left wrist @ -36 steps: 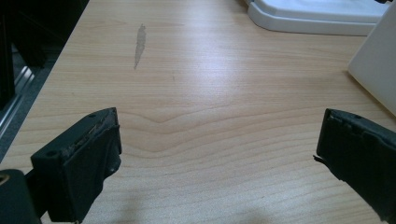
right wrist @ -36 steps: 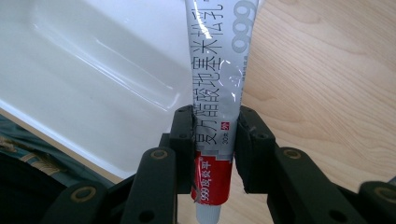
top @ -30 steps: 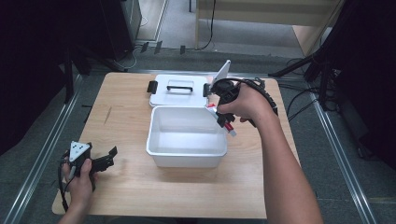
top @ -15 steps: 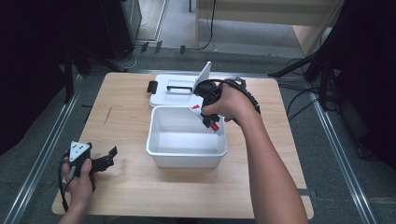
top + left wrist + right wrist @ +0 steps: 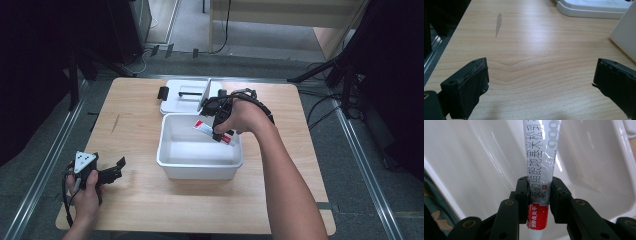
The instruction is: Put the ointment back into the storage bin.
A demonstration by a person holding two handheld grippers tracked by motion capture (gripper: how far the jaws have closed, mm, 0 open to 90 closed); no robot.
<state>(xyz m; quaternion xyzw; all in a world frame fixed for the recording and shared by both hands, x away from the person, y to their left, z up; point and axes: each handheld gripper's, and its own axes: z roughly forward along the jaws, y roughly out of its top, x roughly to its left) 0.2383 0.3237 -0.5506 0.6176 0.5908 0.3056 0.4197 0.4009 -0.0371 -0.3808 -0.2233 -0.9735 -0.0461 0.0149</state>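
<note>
Now right claw (image 5: 220, 131) clamped on ointment tube (image 5: 212, 131), gripped low near crimped end so long body hangs free beneath claw, inside white bin (image 5: 200, 167), ready for drop. Left claw (image 5: 116, 167) wide, idle on table (image 5: 150, 200), clear of bin.

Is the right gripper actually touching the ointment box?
Touching. The right gripper view shows the right gripper with both jaws pressed against the sides of the ointment box, above the white bin.

Bare tabletop (image 5: 135, 125) left of bin (image 5: 200, 167)
</note>
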